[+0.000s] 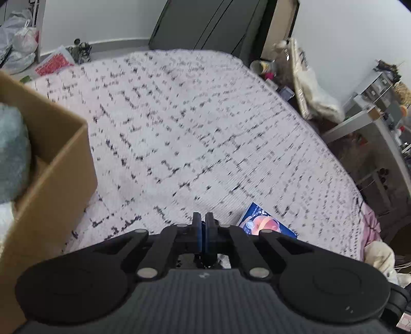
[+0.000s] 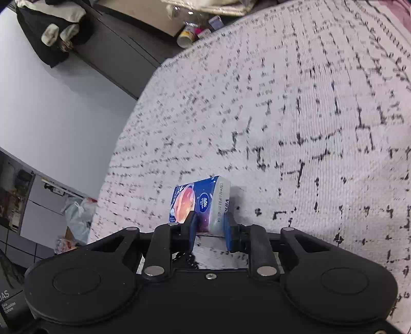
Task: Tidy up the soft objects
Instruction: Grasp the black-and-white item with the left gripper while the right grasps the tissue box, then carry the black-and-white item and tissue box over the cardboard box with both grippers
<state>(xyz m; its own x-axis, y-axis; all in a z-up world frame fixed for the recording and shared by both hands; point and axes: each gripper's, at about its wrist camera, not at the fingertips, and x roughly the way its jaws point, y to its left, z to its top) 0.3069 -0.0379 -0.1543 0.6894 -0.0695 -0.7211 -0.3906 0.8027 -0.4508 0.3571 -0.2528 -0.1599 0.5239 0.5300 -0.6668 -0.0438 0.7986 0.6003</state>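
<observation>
A small blue tissue pack [image 2: 203,203] with an orange planet print sits between the fingers of my right gripper [image 2: 209,226], which is shut on it just above the white bedspread [image 2: 282,115] with black dashes. The same tissue pack [image 1: 264,223] shows in the left wrist view, low and right of centre. My left gripper [image 1: 205,221] is shut with its pads together and nothing between them, over the bedspread [image 1: 192,128]. A cardboard box [image 1: 51,167] stands at the left, with a grey-green plush item [image 1: 11,151] inside it.
Beyond the bed's far edge are a dark cabinet [image 1: 210,23], cups and small clutter [image 1: 267,69] and a grey shelf unit [image 1: 372,123]. Plastic bags [image 1: 20,43] lie at the far left. A pink cloth [image 1: 370,221] hangs off the bed's right edge.
</observation>
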